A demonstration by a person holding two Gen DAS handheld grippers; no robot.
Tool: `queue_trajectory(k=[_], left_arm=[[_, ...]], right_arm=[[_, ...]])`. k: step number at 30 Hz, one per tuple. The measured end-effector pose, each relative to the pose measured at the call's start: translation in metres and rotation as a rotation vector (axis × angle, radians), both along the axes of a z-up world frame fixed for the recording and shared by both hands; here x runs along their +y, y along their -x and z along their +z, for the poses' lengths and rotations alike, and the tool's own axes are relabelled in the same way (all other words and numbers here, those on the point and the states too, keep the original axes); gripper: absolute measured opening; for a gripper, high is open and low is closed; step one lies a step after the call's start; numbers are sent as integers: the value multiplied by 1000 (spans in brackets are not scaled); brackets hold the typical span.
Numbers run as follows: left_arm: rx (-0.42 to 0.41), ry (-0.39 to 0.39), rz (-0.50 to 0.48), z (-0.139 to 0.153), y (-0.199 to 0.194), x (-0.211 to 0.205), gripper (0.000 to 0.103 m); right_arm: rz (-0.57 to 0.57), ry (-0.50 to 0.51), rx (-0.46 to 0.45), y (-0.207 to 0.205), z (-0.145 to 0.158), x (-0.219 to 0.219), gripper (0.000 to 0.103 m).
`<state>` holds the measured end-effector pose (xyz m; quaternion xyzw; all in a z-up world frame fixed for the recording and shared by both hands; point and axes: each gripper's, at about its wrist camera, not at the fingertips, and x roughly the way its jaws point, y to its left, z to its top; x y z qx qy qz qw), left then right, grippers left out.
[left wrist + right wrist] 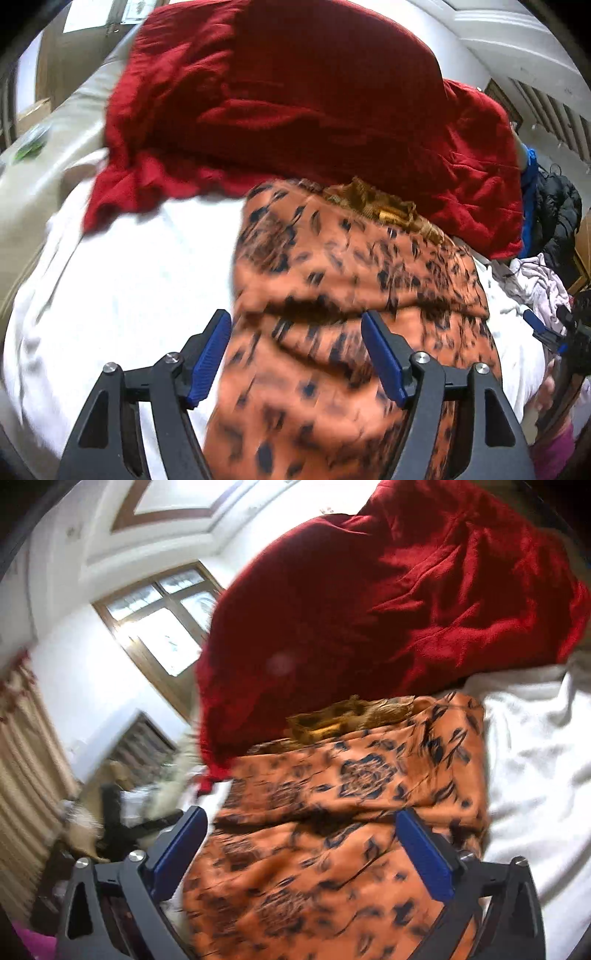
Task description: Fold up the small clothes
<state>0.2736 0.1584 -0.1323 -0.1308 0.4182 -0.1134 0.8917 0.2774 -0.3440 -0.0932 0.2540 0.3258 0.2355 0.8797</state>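
Blue-padded fingers of the left gripper (295, 354) stand wide apart, holding nothing, with the orange black-printed garment (351, 295) lying between and beyond them. Its left pad sits at the garment's left edge, over the white bedsheet (129, 280), and its right pad sits over the cloth itself; whether either pad touches the fabric cannot be told through the motion blur.

From the right wrist view, the right gripper (303, 849) is likewise spread wide with nothing clamped, and the same orange garment (332, 812) fills the gap between its pads, its black floral print sharper here. The garment lies in a long, rumpled strip on the white bedsheet (535, 775), with a crease running across it just ahead of the fingers.

At the garment's far end a small piece of golden-brown patterned fabric (380, 206) rests on it, tucked against a large red blanket (295, 103) heaped across the bed behind. In the right wrist view the red blanket (388, 609) rises over that golden-brown fabric (351, 716).

To the far right in the left wrist view, the other gripper's blue tip (535, 325) shows near a pale pink-white clothes pile (532, 280) and a dark puffer jacket (557, 214). A wood-framed window (162, 627) and beige curtain (26, 768) appear left in the right wrist view.
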Motion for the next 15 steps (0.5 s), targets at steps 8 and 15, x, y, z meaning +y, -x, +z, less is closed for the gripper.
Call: queue_trajectory(k=[8, 15], left_arm=[[168, 7, -19, -63, 93, 40, 74], [228, -19, -77, -86, 110, 27, 68]], right_arm=[[-38, 51, 222, 90, -49, -6, 103], [-141, 61, 497, 144, -98, -31, 103]])
